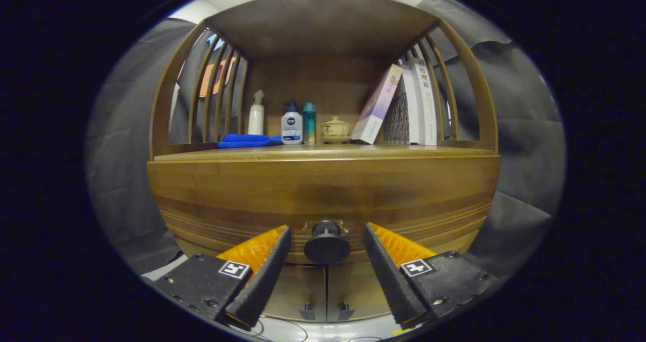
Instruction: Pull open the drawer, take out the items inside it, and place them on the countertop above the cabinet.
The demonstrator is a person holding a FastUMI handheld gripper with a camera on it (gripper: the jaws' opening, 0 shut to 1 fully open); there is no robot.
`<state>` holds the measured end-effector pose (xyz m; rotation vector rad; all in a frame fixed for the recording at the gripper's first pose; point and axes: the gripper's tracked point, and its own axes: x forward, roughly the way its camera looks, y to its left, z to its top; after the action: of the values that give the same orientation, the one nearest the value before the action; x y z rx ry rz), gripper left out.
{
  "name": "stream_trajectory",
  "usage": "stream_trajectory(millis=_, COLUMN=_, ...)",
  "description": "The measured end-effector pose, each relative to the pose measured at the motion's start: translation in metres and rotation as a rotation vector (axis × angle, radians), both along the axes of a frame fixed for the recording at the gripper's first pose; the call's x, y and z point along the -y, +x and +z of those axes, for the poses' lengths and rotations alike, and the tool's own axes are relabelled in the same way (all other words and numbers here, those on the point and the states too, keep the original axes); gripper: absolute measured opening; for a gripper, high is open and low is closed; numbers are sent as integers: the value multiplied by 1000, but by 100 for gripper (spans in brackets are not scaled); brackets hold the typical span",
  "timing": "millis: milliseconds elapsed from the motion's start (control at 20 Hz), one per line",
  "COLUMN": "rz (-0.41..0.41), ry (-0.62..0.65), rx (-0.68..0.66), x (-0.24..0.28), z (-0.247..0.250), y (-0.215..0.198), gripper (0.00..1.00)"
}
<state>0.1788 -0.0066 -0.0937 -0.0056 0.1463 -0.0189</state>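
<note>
Fingers stand wide apart, flanking the drawer's knob without touching it. Behind it the drawer is shut, just under the counter's front edge. Along the counter's back stand bottles, a blue cloth, a lidded cup and leaning books.

Brown striped-grain wooden drawer, black round knob, bright blue cloth, white spray bottle, white bottle with dark blue cap, teal canister, beige lidded cup
</note>
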Motion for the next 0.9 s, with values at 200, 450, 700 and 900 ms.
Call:
stream_trajectory(millis=200, rz=-21, ry=-30, rx=7, x=5, z=-1, y=3, gripper=65)
stream_trajectory(millis=450, rz=-33, ry=43, rx=-24, x=2, z=-6, y=4, gripper=48)
stream_trajectory(millis=700, rz=-32, ry=6, rx=-35, x=5, z=-7, y=0, gripper=42)
stream_trajectory(millis=900, rz=-27, ry=-12, rx=-39, x=5, z=-8, y=-17, gripper=41)
